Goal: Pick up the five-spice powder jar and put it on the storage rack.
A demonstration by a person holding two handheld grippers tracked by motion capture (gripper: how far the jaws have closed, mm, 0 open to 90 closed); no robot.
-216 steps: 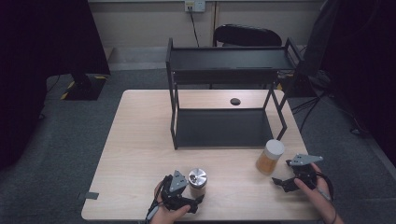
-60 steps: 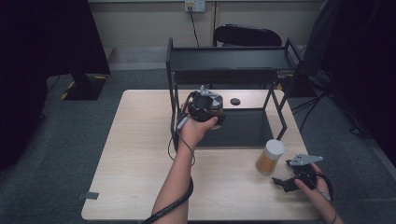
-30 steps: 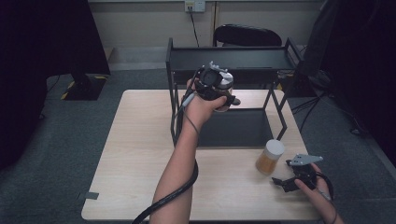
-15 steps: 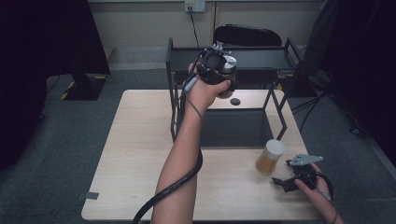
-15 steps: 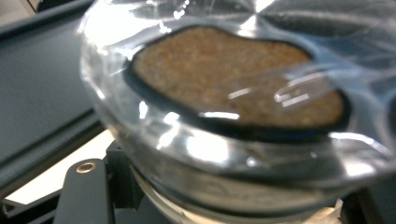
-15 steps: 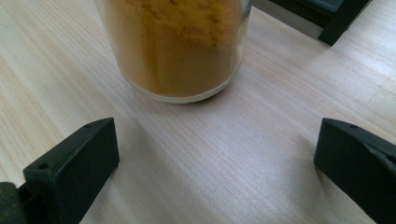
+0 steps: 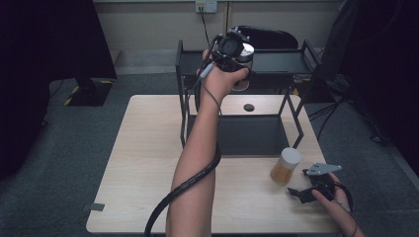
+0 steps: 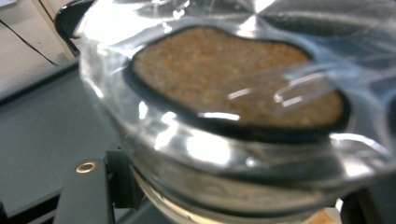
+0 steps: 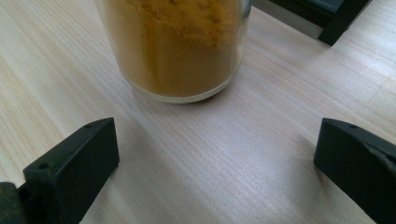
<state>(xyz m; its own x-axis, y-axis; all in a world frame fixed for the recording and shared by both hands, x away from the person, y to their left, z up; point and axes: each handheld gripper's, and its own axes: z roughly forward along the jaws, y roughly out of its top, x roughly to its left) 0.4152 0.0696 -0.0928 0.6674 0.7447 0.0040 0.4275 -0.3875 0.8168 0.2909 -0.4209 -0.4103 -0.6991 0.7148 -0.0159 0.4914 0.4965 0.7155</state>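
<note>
My left gripper [image 7: 238,58] is raised in front of the top shelf [image 7: 281,61] of a black two-level rack, shut on a glass jar [image 7: 245,51] with a silver lid and brown contents. In the left gripper view the jar [image 8: 233,88] is tilted close to the camera, its brown base facing me, with a black jaw at each lower corner. My right gripper [image 7: 299,192] rests on the table at the front right, open. A jar of yellow powder [image 7: 285,165] with a white lid stands just ahead of its jaws [image 9: 177,46], untouched.
The rack's lower shelf [image 7: 252,136] sits on the wooden table [image 7: 143,163]. A round hole [image 7: 249,107] is in the tabletop behind it. A dark chair [image 7: 267,35] stands beyond the rack. A cable trails down my left forearm.
My left hand has lifted the brown jar up and to the right, from the rack's front to the level of the top shelf. The right gripper and the yellow jar have stayed put.
</note>
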